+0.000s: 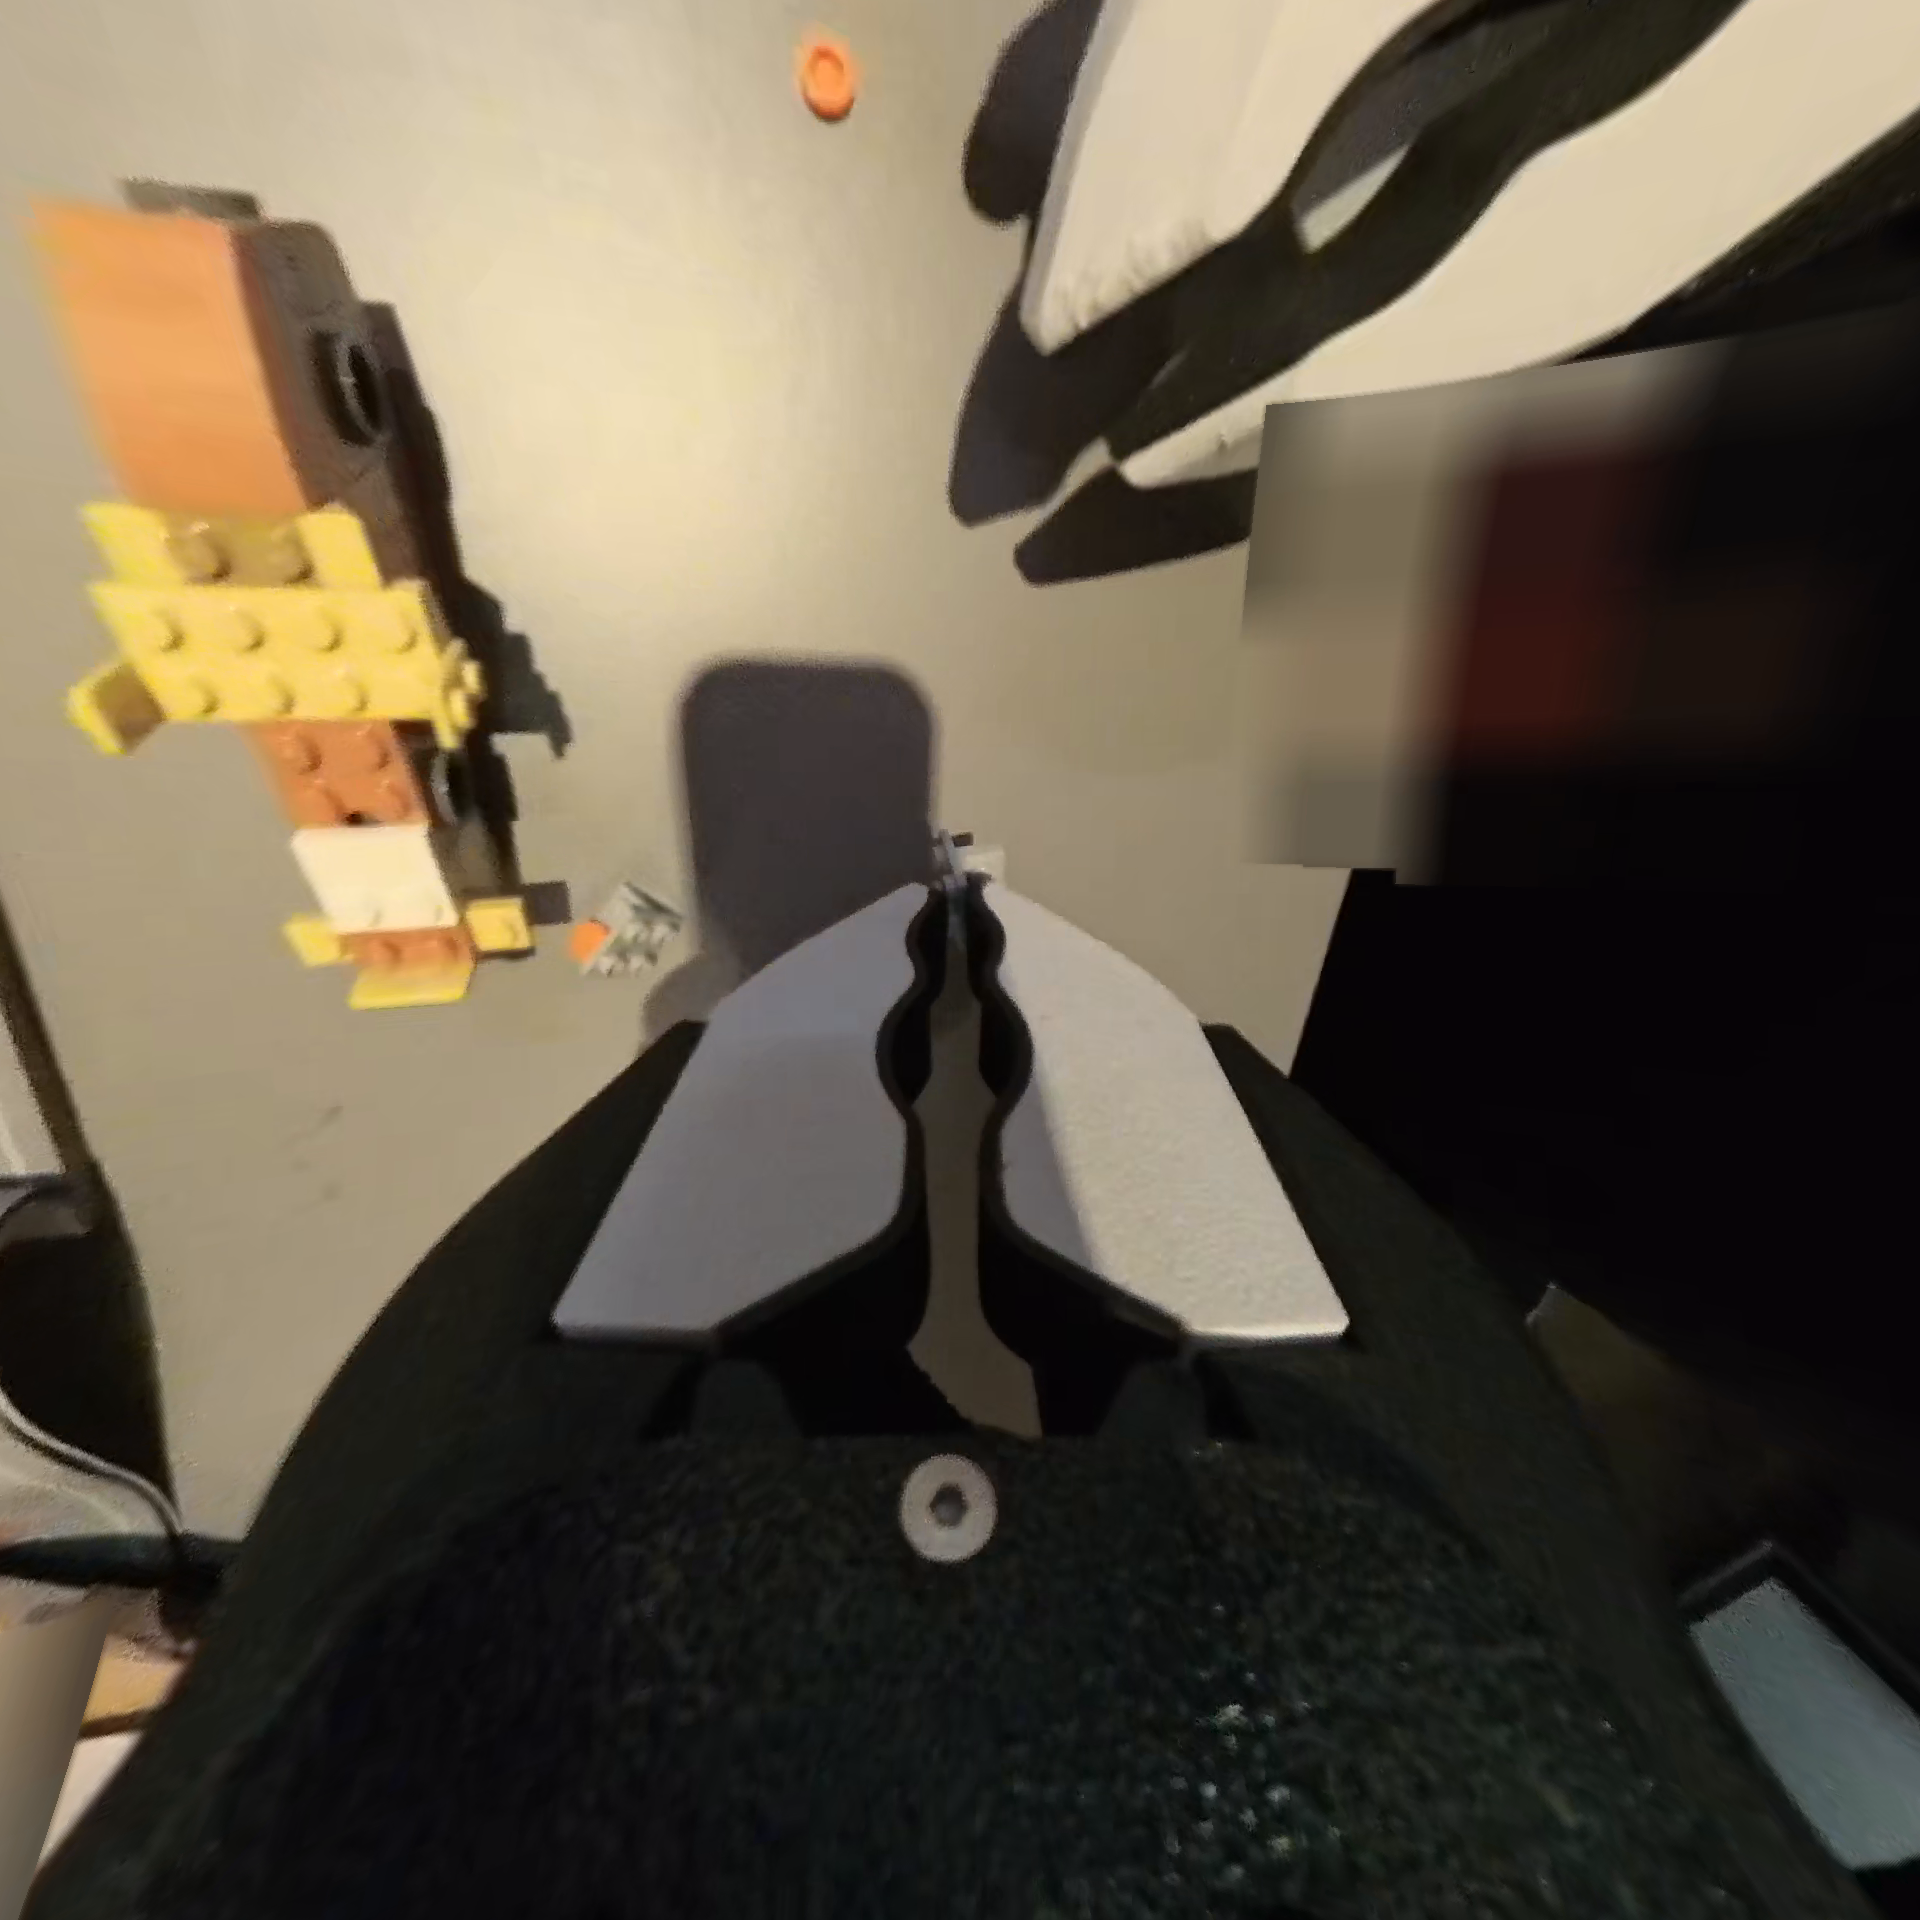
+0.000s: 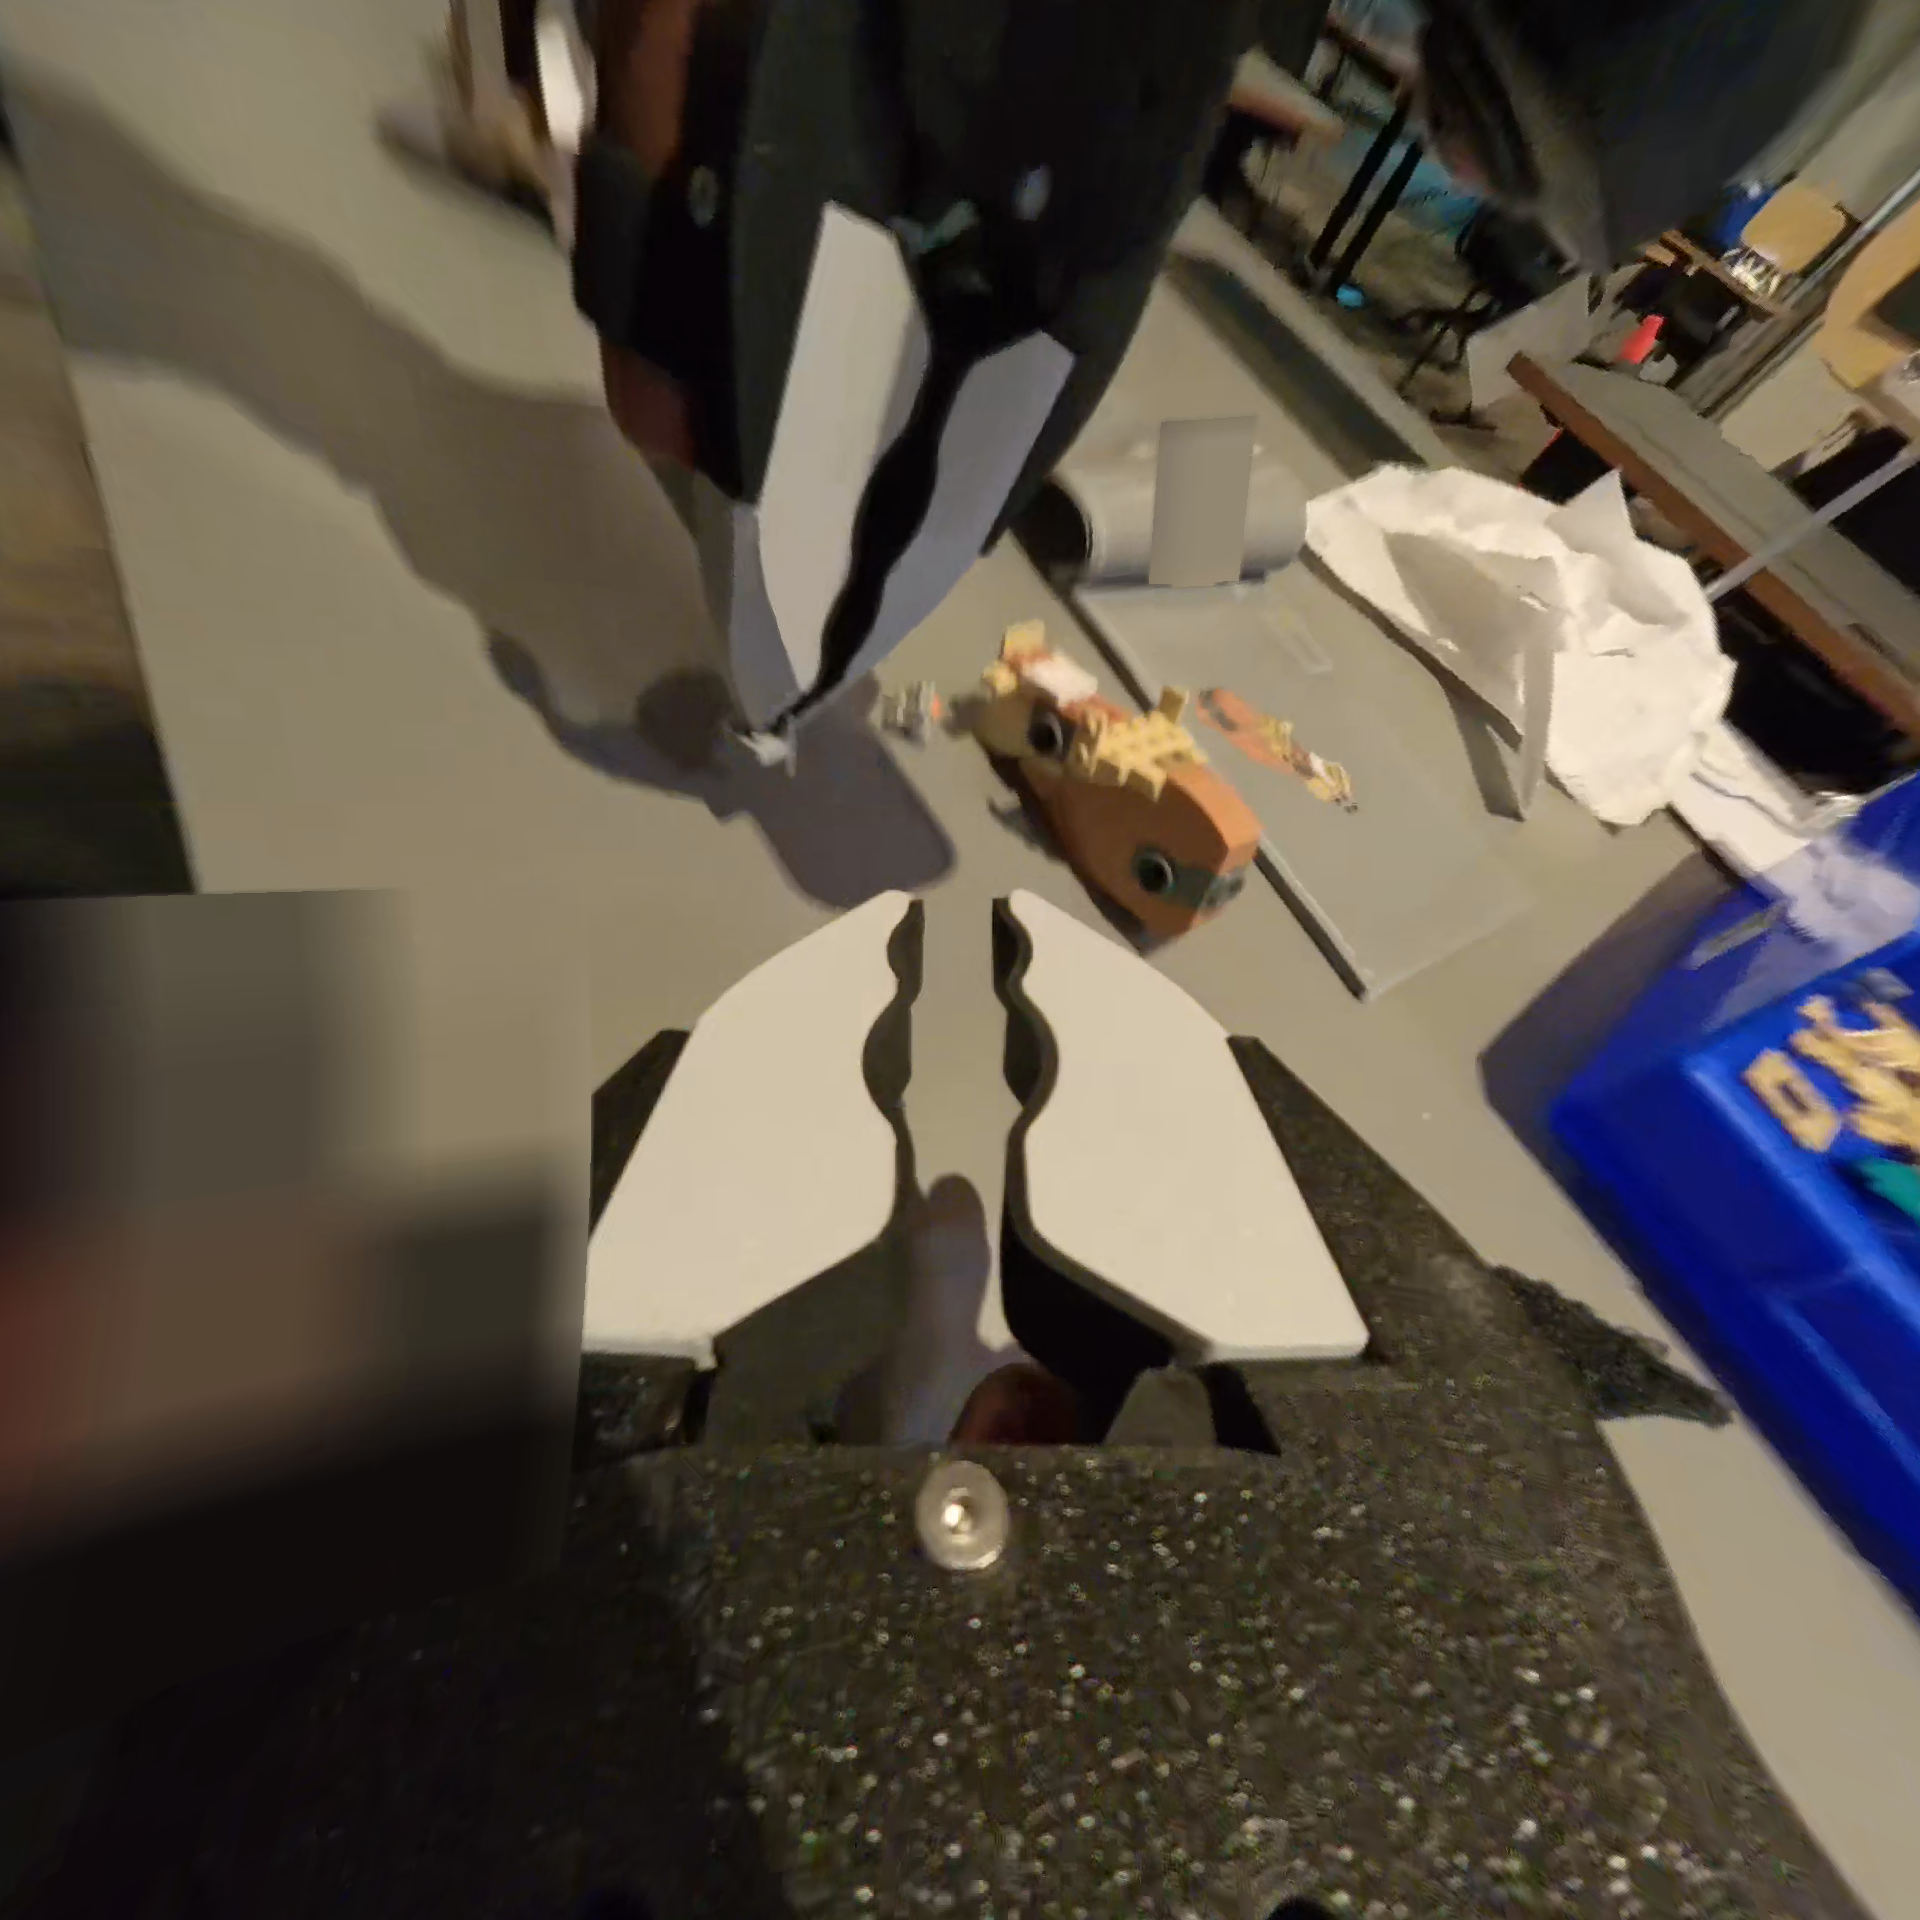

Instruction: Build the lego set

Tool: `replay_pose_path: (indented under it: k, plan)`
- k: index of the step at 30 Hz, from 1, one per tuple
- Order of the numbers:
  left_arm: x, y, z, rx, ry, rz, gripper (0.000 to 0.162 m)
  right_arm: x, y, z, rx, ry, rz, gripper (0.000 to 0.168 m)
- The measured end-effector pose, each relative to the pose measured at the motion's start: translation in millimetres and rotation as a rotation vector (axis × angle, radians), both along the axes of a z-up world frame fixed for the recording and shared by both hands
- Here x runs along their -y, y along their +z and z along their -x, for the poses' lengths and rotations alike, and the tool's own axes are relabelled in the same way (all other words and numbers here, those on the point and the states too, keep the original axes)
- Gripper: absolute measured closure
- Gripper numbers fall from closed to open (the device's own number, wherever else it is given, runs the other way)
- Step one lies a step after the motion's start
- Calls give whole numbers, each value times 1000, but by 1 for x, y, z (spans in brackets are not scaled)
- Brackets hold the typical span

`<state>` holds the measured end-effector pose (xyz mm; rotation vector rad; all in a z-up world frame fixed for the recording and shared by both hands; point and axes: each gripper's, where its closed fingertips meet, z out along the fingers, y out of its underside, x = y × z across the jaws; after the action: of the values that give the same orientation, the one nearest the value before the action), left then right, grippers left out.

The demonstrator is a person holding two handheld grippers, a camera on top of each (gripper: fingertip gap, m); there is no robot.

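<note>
A plain grey tabletop is seen in both views; behind it, in the right wrist view, a cluttered room with dark-legged tables is made out. Near the far edge a crumpled white paper and a grey roll are laid, and a blue box is set at the right.

The lego model, an orange-brown body with yellow plates and a white brick, is laid on its side on the tabletop, well apart from both grippers. Just beside its end a small grey-and-orange piece is found.

The left gripper is closed on a tiny grey lego piece pinched at the fingertips. The right gripper is held empty, with a narrow gap between its fingers.

Only in the left wrist view is a round orange stud shown, lying far off on the surface. Only in the right wrist view is a flat orange strip of bricks shown beyond the model.
</note>
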<state>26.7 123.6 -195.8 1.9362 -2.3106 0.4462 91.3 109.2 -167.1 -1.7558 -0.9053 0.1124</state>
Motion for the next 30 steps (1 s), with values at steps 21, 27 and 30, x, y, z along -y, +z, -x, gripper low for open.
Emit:
replay_pose_path:
  k: [21, 27, 30]
  plan:
    - [15, -17, -7, -32, 103, 55, 158, -3, -41, -61, 158, -54, 208, 156]
    - [16, -18, -6, -23, 132, 55, 153, -8, -44, -55, 160, -32, 232, 158]
    - [15, -18, -6, -18, 144, 44, 150, -9, -45, -54, 149, -19, 255, 158]
